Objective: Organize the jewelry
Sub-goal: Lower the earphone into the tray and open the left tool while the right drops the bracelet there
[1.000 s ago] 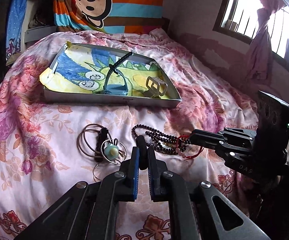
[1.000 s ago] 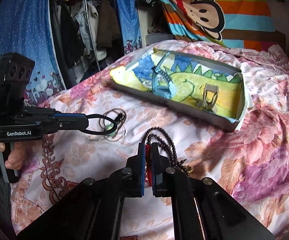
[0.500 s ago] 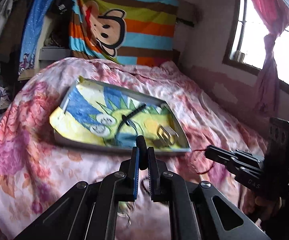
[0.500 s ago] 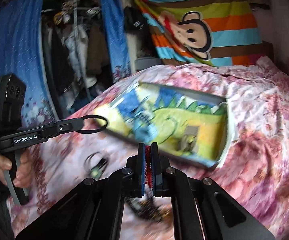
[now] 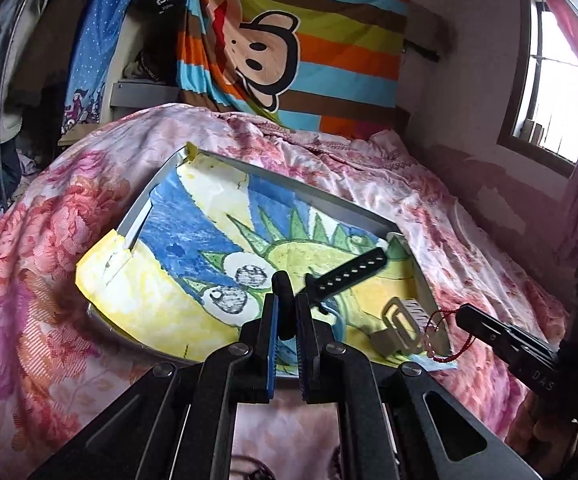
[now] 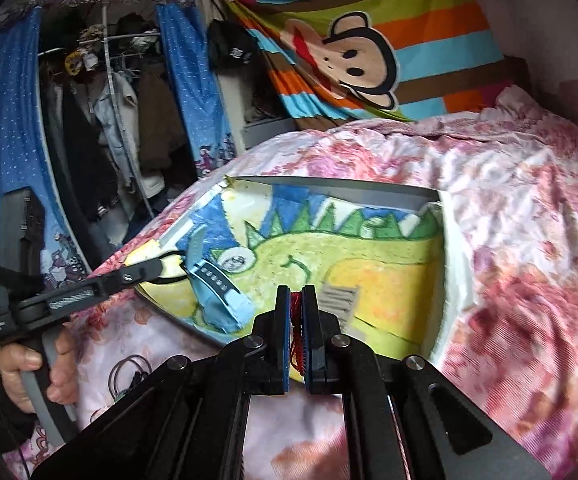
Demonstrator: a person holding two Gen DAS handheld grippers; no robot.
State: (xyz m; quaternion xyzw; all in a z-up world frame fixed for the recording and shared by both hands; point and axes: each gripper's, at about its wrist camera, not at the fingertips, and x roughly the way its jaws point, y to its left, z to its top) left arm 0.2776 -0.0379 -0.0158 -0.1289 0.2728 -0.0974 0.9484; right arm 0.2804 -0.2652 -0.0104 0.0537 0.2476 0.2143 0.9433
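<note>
A grey tray lined with a dinosaur drawing lies on the bed; it also shows in the right wrist view. In it lie a blue and black watch, also in the right wrist view, and a beige clip. My left gripper is shut on a black hair tie and holds it over the tray's near edge. My right gripper is shut on the red cord of the bead bracelet, above the tray's right corner; the cord dangles from it in the left wrist view.
Rings and hair ties stay on the floral bedspread in front of the tray. A striped monkey blanket hangs at the bed's head. A wardrobe with clothes stands left; a window is right.
Both grippers have lifted off the bedspread and moved forward to the tray, the left with the black hair tie, the right with the bracelet's red cord.
</note>
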